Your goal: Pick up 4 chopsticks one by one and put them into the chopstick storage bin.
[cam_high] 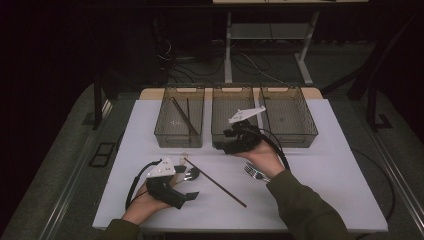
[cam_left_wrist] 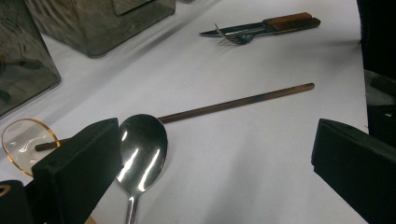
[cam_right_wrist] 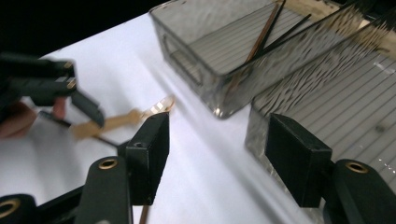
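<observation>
1. Table (cam_high: 325, 165): white top, carrying three clear bins in a row at its 12 o'clock edge and loose cutlery nearer the person.
2. Bins: left bin (cam_high: 179, 131) holds thin sticks leaning corner to corner; middle bin (cam_high: 225, 102) and right bin (cam_high: 290, 117) show ribbed floors, contents too small to tell.
3. Right gripper (cam_high: 225, 144): at the near wall of the middle bin, pointing toward 10 o'clock. Jaws spread, nothing between them; the right gripper view shows bare table and bin corners in the gap.
4. Left gripper (cam_high: 192, 196): at 7 o'clock on the table, pointing toward 3 o'clock. Jaws spread wide, pinching nothing.
5. Chopstick (cam_high: 215, 182): dark, lying flat, running from table centre toward 5 o'clock.
6. Fork and knife (cam_left_wrist: 261, 28): lying together, just beside the right wrist.
7. Spoon (cam_left_wrist: 140, 154): bowl up, flat on the table, just beside the left gripper's left jaw in its own view; contact cannot be told.
8. Amber ring (cam_left_wrist: 23, 142): clear, at the chopstick's far end.
</observation>
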A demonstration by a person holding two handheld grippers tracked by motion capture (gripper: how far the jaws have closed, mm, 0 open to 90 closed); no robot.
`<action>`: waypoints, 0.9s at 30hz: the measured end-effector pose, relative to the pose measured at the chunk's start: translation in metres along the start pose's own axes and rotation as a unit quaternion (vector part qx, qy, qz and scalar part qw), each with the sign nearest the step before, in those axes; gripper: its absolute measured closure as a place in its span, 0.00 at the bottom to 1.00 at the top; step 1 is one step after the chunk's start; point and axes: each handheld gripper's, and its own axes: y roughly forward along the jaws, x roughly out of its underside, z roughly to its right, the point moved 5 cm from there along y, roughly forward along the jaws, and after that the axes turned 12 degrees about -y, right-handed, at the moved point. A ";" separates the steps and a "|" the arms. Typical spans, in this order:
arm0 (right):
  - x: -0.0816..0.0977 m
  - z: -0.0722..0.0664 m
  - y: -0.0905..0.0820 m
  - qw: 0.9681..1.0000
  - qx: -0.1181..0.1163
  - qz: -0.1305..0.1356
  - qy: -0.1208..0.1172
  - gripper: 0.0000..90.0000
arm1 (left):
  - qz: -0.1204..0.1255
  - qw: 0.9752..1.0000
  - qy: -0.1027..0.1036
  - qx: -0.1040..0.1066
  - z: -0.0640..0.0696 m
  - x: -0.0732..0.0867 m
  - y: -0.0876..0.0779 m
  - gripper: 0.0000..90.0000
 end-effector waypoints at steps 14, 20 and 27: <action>0.054 -0.030 -0.034 1.000 -0.013 0.014 -0.001 0.42 | -0.003 1.000 -0.003 -0.003 -0.001 0.001 0.001 0.01; 0.084 -0.043 -0.042 1.000 -0.023 0.004 0.004 0.49 | -0.004 1.000 -0.004 -0.004 -0.001 0.002 0.001 0.01; 0.101 -0.061 -0.046 0.999 -0.034 -0.004 0.000 0.60 | -0.009 1.000 0.003 -0.007 0.000 0.002 0.001 0.01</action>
